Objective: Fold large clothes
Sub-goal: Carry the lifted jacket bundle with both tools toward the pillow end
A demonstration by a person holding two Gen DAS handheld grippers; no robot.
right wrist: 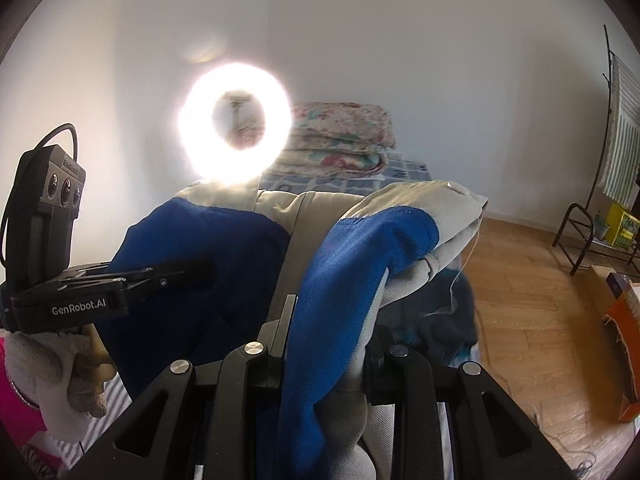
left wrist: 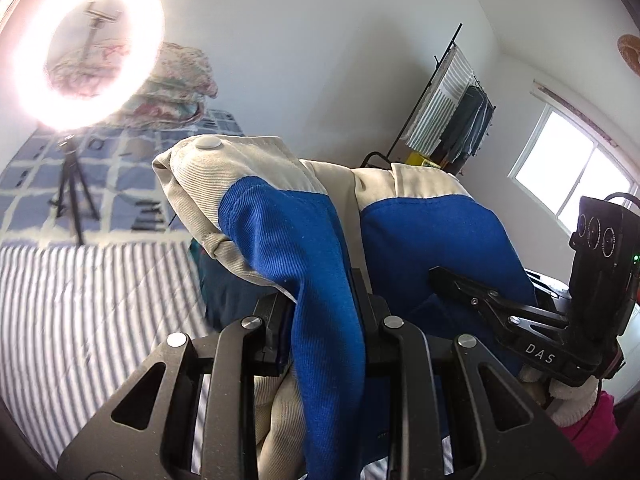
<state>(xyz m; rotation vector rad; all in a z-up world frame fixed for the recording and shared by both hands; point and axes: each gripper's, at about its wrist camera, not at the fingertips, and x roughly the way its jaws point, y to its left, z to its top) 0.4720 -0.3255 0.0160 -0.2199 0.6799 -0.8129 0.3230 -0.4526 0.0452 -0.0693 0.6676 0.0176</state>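
A blue and beige garment point(left wrist: 280, 216) with a white snap button hangs lifted in front of both cameras. In the left wrist view my left gripper point(left wrist: 320, 300) is shut on a bunched fold of its blue and beige cloth. To the right of it, my right gripper point(left wrist: 452, 280) bites into another blue part of the same garment. The right wrist view shows the right gripper point(right wrist: 332, 320) shut on a blue and beige fold of the garment point(right wrist: 380, 232). My left gripper point(right wrist: 188, 270) grips the cloth at the left. A gloved hand point(right wrist: 48, 364) with a pink sleeve holds it.
A lit ring light point(left wrist: 92, 48) on a tripod stands by a bed with a striped sheet point(left wrist: 100, 292) and folded quilts point(right wrist: 340, 140). A clothes rack point(left wrist: 452, 120), a window point(left wrist: 572, 172), a wooden floor point(right wrist: 532, 300) and a cardboard box point(right wrist: 624, 336) lie to the right.
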